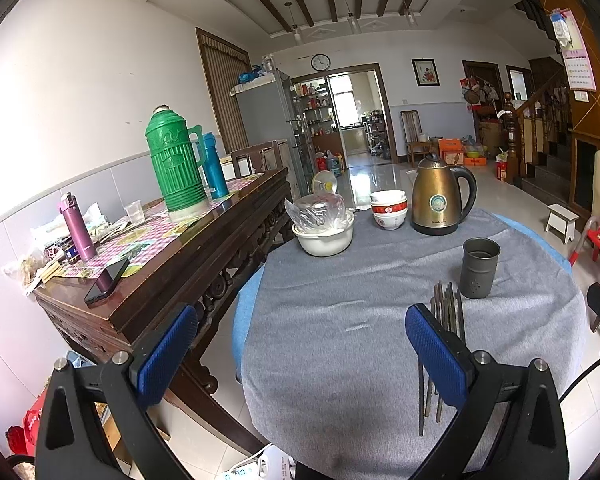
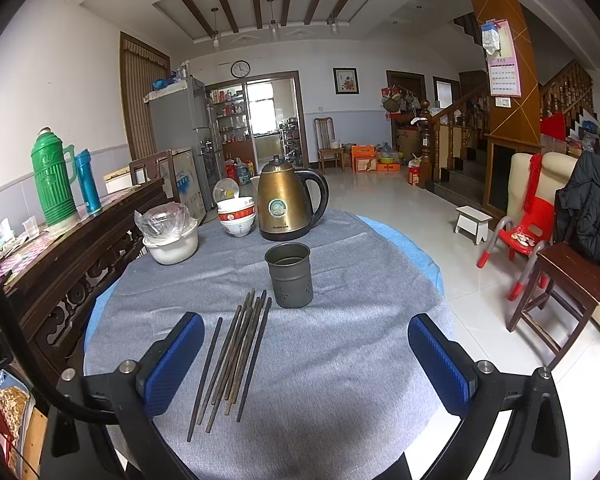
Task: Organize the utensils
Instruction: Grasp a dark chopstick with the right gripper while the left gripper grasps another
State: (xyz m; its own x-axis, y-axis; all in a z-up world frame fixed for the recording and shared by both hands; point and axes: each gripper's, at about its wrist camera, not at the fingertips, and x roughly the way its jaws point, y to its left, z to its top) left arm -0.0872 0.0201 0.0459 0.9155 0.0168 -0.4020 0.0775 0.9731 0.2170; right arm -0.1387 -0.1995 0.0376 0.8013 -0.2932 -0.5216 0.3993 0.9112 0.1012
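Note:
Several dark chopsticks (image 2: 236, 356) lie in a loose bundle on the grey cloth of the round table (image 2: 340, 344). A dark metal utensil cup (image 2: 290, 276) stands upright just beyond their far ends. My right gripper (image 2: 306, 344) is open and empty, above the cloth, with the chopsticks beside its left finger. My left gripper (image 1: 300, 336) is open and empty over the table's left part. In the left wrist view the chopsticks (image 1: 446, 320) are partly hidden behind its right finger, and the cup (image 1: 480, 268) stands beyond them.
A brass kettle (image 2: 286, 200), stacked bowls (image 2: 238, 216) and a white pot with a plastic bag (image 2: 172, 236) stand at the table's far side. A wooden sideboard (image 1: 172, 260) with flasks and a phone is on the left. A wooden stool (image 2: 564, 280) stands on the right.

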